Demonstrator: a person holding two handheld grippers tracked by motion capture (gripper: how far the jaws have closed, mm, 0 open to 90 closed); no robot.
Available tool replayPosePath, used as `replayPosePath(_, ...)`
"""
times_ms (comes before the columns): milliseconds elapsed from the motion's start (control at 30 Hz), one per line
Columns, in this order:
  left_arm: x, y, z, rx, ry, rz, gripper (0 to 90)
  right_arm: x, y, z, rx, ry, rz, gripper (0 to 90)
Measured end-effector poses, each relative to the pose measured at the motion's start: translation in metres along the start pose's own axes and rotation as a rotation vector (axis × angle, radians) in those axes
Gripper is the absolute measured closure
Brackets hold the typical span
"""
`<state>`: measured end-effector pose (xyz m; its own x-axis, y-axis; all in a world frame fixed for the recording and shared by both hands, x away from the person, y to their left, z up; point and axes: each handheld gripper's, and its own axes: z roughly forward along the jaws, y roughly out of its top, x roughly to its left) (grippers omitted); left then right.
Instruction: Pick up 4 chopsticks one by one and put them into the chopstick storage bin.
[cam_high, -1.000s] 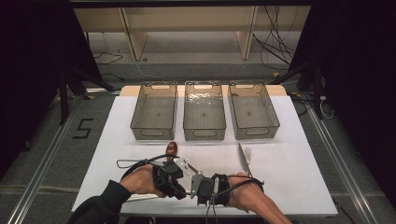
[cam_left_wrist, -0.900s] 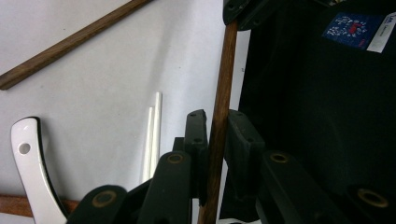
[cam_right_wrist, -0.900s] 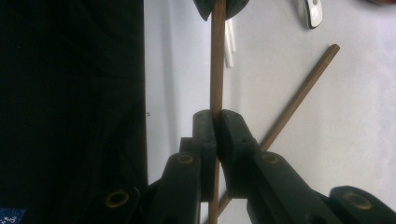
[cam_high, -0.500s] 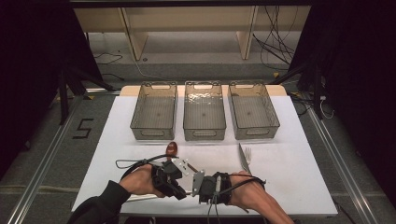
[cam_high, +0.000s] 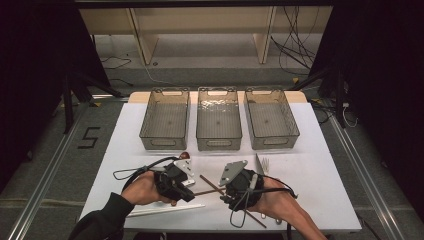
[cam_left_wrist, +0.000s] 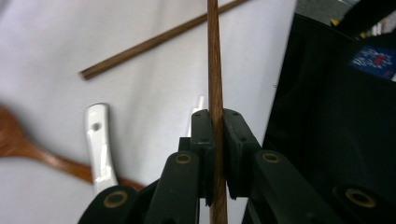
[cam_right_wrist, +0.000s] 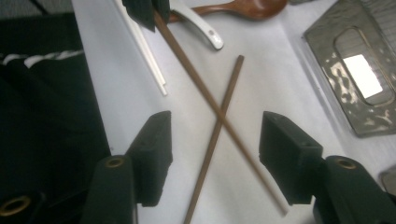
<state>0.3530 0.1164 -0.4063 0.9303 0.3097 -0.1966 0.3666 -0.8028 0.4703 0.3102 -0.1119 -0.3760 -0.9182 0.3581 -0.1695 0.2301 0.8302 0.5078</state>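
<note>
The left tool (cam_high: 186, 191) is clenched on a brown wooden chopstick (cam_left_wrist: 215, 70); in the left gripper view the stick runs straight up between the two black jaws, and both pads press on its sides. In the high view this left tool sits near the front edge of the white table (cam_high: 320, 180), and the held chopstick points from it toward the right tool (cam_high: 222, 196). The right tool is released: its jaws have just been opening, and in the right gripper view they stand wide apart above the table, with nothing pressed between them. Below these open jaws the held chopstick crosses a second brown chopstick (cam_right_wrist: 219, 126), which lies flat on the table, so the two make an X shape. Near the left tool there are a pair of white chopsticks (cam_right_wrist: 140, 51), a white spoon handle (cam_left_wrist: 99, 140) and a wooden spoon (cam_right_wrist: 243, 8); the white handle lies across the wooden spoon. A fork (cam_high: 265, 164) lies on the table behind the right tool. Three clear bins (cam_high: 219, 120) stand in a row at the far side of the table, well apart from both tools.
</note>
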Motion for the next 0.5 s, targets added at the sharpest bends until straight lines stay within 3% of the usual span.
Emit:
replayPosePath(67, 0.003, -0.001, -0.005, -0.016, 0.029, -0.025, 83.2, -0.002, -0.003, -0.001, -0.016, -0.01, 0.026, 41.6)
replayPosePath(267, 0.009, -0.003, -0.022, -0.041, 0.132, -0.088, 83.1, -0.007, -0.014, 0.006, 0.012, -0.007, 0.097, 36.6)
replayPosePath(367, 0.013, -0.004, -0.03, -0.055, 0.165, -0.111, 83.1, -0.009, -0.019, 0.011, 0.037, 0.001, 0.155, 35.0)
replayPosePath(500, 0.018, -0.005, -0.037, -0.083, 0.194, -0.142, 83.1, -0.01, -0.025, 0.017, 0.069, 0.004, 0.19, 32.8)
